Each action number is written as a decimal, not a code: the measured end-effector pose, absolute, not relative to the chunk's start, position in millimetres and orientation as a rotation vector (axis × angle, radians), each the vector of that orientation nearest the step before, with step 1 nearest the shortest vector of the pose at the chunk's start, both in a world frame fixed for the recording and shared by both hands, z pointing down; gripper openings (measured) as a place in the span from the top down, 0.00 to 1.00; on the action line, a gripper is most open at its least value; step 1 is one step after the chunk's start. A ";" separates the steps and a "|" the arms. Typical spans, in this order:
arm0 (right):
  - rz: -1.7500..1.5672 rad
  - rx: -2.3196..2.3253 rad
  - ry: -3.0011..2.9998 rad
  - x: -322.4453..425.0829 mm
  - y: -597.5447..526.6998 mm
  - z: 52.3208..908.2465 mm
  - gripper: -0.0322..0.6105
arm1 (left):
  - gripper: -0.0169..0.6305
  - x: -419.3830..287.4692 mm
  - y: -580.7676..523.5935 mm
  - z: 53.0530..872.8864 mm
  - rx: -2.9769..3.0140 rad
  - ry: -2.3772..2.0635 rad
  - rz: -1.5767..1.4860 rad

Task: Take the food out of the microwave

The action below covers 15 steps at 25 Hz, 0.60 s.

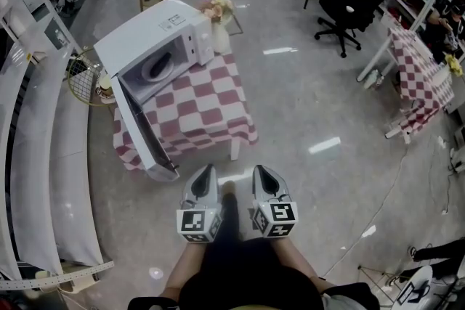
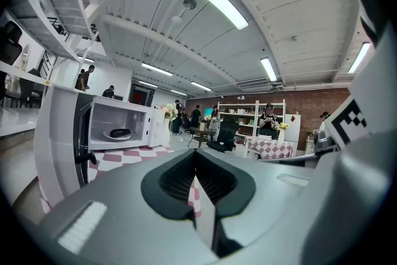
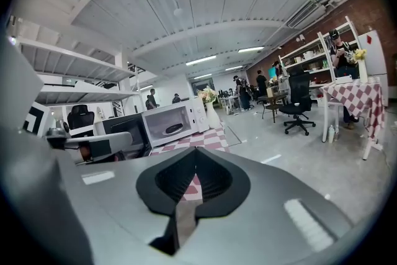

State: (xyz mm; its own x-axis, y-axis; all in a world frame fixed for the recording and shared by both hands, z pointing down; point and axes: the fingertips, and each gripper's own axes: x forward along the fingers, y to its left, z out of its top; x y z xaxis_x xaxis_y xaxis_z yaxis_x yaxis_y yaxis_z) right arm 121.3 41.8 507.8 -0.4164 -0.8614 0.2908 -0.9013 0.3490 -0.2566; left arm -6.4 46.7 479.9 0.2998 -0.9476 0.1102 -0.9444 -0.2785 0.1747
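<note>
A white microwave [image 1: 156,40] stands on a table with a red-and-white checked cloth [image 1: 211,105]. Its door [image 1: 138,131] hangs wide open toward me. Inside, dark food lies on a pale plate [image 1: 155,67], also seen in the left gripper view as the food [image 2: 119,132] and in the right gripper view as the food [image 3: 174,128]. My left gripper [image 1: 207,170] and right gripper [image 1: 260,170] are side by side in front of the table, well short of it. Both are shut and hold nothing; the left gripper [image 2: 195,155] and right gripper [image 3: 196,152] point toward the microwave.
A vase of flowers [image 1: 219,19] stands on the table's far corner beside the microwave. A wire basket [image 1: 83,80] and long white shelving [image 1: 36,156] lie to the left. A black office chair [image 1: 347,11] and another checked table [image 1: 421,76] are at the right. People stand far back.
</note>
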 end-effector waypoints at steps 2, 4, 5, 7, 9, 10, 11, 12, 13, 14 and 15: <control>0.586 1.641 -2.490 121.0 31.3 506.8 0.95 | 0.96 -8.7 36.2 478.5 2.354 -1.752 -0.021; 0.592 1.649 -2.486 119.8 20.1 505.5 0.95 | 0.96 -10.9 24.9 476.4 2.351 -1.754 -0.025; 0.593 1.651 -2.486 118.7 14.1 505.1 0.95 | 0.96 -12.1 19.1 475.8 2.350 -1.753 -0.026; 0.595 1.649 -2.486 115.8 2.5 504.8 0.95 | 0.96 -14.6 7.7 475.3 2.351 -1.754 -0.024; 0.597 1.647 -2.487 113.6 -8.5 504.4 0.95 | 0.96 -16.8 -3.4 474.1 2.352 -1.756 -0.026; 0.597 1.647 -2.487 112.5 -14.0 504.0 0.95 | 0.96 -18.0 -8.8 473.4 2.351 -1.756 -0.027; 0.597 1.646 -2.487 111.3 -19.6 503.5 0.95 | 0.96 -19.5 -14.2 473.0 2.350 -1.758 -0.029; 0.596 1.645 -2.487 109.9 -25.1 503.1 0.95 | 0.96 -21.3 -19.7 473.1 2.349 -1.760 -0.029; 0.594 1.644 -2.487 108.4 -30.9 502.6 0.95 | 0.96 -23.3 -25.4 473.4 2.349 -1.762 -0.030; 0.593 1.644 -2.487 106.8 -36.9 501.9 0.95 | 0.96 -24.9 -31.4 473.2 2.349 -1.762 -0.032; 0.593 1.644 -2.486 105.3 -43.0 501.1 0.95 | 0.96 -25.9 -37.8 471.7 2.350 -1.760 -0.037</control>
State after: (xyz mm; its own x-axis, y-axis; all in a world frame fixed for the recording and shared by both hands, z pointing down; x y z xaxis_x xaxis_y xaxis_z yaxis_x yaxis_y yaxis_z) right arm 105.3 -43.0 501.1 -0.4111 -0.8627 0.2945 -0.9028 0.3405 -0.2627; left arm -25.9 -37.8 471.7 0.2887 -0.9520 0.1021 -0.9468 -0.2680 0.1782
